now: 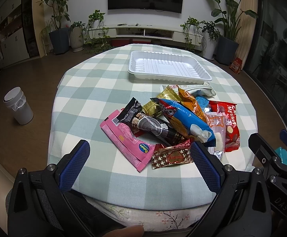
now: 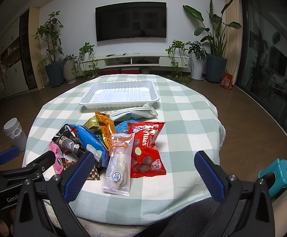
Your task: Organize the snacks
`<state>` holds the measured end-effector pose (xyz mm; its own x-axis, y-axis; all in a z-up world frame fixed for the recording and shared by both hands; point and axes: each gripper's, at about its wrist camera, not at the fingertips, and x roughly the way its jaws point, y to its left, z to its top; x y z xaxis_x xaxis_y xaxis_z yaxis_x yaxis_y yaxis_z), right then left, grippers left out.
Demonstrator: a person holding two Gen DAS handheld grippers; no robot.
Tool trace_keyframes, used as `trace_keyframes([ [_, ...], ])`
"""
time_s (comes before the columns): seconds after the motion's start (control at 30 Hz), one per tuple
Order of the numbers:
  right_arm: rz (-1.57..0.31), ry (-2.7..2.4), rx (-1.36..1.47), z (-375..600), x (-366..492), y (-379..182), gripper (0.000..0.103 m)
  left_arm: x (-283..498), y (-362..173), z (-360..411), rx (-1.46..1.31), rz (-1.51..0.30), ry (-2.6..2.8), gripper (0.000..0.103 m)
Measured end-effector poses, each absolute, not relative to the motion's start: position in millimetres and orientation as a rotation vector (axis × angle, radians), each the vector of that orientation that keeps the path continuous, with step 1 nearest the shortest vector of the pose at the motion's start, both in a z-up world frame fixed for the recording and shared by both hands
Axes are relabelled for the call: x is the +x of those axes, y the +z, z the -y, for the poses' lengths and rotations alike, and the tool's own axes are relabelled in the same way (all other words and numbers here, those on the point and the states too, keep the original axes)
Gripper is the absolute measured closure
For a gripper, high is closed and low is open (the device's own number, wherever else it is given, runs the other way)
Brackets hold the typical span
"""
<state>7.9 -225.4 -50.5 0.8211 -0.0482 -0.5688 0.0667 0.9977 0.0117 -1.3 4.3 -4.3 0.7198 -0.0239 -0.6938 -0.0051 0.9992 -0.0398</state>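
A heap of snack packets lies on the checked tablecloth: a pink packet (image 1: 126,141), a black cookie packet (image 1: 149,124), a blue packet (image 1: 185,118), a brown heart-print packet (image 1: 171,157), a red Mylikes bag (image 2: 146,150) and a clear wrapped bar (image 2: 119,165). Behind the heap stands an empty white tray (image 1: 169,67) (image 2: 119,93). My left gripper (image 1: 140,167) hangs open at the near table edge, just short of the pink and brown packets. My right gripper (image 2: 143,174) is open too, hovering near the clear bar and the red bag. Neither holds anything.
The round table (image 2: 193,122) drops off on every side. A white bin (image 1: 18,105) stands on the floor at left and a teal stool (image 2: 277,175) at right. Potted plants and a TV cabinet line the far wall. A fingertip (image 1: 123,231) shows at the bottom edge.
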Motion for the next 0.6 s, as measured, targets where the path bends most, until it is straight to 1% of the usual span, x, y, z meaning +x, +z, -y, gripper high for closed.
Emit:
trace_keyframes([
  [0.6,-0.61,-0.061,0.031,224.7,4.9,-53.2,0.0,-1.0,-4.0,-4.5,-0.04,-0.769,-0.013,0.0],
])
